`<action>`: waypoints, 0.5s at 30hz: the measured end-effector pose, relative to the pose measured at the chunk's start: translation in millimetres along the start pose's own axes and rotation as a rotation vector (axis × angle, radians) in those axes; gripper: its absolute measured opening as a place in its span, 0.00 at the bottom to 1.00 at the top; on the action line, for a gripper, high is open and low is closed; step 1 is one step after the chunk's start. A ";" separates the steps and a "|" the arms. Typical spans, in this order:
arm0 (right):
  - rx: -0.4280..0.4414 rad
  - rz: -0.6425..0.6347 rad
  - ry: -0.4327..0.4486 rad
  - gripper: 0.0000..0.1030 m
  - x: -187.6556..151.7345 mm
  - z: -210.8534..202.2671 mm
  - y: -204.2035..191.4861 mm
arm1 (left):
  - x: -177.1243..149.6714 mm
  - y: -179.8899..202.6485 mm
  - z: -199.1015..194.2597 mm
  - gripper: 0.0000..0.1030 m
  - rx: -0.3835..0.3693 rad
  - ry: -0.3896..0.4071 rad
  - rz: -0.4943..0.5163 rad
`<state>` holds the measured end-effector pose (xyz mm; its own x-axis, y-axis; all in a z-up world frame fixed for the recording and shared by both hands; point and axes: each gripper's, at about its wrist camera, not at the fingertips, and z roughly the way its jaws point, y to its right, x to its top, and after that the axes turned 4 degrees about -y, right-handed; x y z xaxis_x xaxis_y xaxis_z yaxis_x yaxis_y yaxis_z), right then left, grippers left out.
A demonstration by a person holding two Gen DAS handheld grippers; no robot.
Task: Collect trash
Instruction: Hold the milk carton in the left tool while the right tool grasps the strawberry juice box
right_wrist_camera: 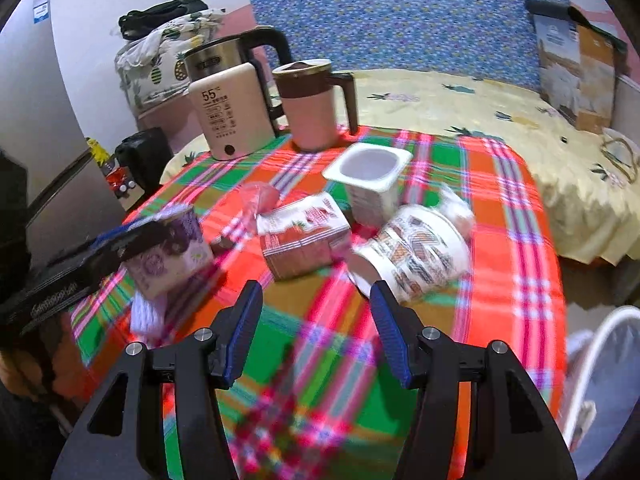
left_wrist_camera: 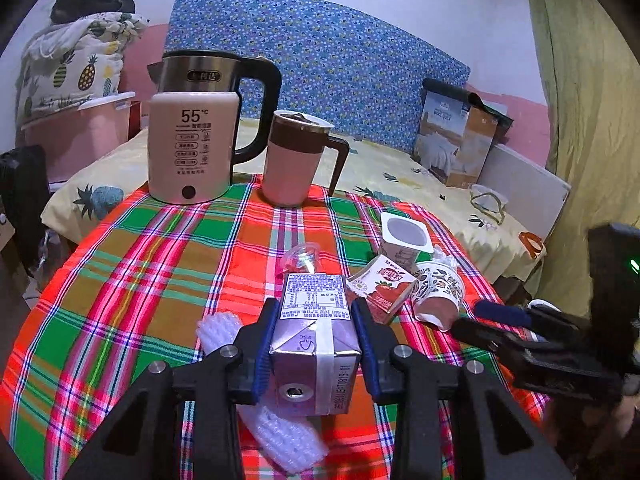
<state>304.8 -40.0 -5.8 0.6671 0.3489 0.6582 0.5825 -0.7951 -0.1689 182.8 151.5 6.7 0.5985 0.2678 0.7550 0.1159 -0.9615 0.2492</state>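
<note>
The left tongs (left_wrist_camera: 316,344) are clamped on a purple drink carton (left_wrist_camera: 316,340), blue pads pressing its two broad sides, and the carton is lifted clear of the plaid tabletop (left_wrist_camera: 132,264); the right tongs (right_wrist_camera: 316,332) stand open over bare cloth with nothing between them, short of the remaining litter. The carton looks empty, so it is likely light, with thin card walls that would buckle under a hard squeeze; the flat sides near the folded top seem the sensible place to hold it, as now. Still on the tabletop, in a cluster, are a red strawberry carton (right_wrist_camera: 300,236) lying on its side, a white yogurt pot (right_wrist_camera: 370,180) standing upright and apparently empty, a patterned paper cup (right_wrist_camera: 416,252) tipped over with crumpled white tissue at its mouth, a small clear plastic cup (left_wrist_camera: 303,258), and a white foam net sleeve (left_wrist_camera: 280,432) lying under the held carton. The paper cup should be soft and easily crushed, best taken across its rim or body; the yogurt pot is stiffer but slick, and its flanged lip offers a hold; the foam sleeve weighs almost nothing and will compress. A kettle (left_wrist_camera: 192,132) and a lidded mug (left_wrist_camera: 298,160) at the back edge are not trash. A white-rimmed bin (right_wrist_camera: 600,380) shows at the lower right of the right wrist view, its contents unclear
</note>
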 end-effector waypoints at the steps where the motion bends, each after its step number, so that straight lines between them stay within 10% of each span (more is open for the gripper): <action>1: 0.002 -0.004 -0.003 0.62 4.9 5.3 -2.2 | -0.6 -2.6 -0.1 0.36 -0.001 -0.002 -0.004; 15: 0.061 0.024 -0.105 0.62 28.0 50.2 6.8 | -6.6 -19.7 -4.3 0.36 -0.004 -0.003 -0.042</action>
<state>350.8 -10.8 -25.3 0.7243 0.3829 0.5734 0.5909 -0.7732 -0.2300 173.1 169.0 -0.6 0.5953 0.3077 0.7423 0.1375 -0.9491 0.2832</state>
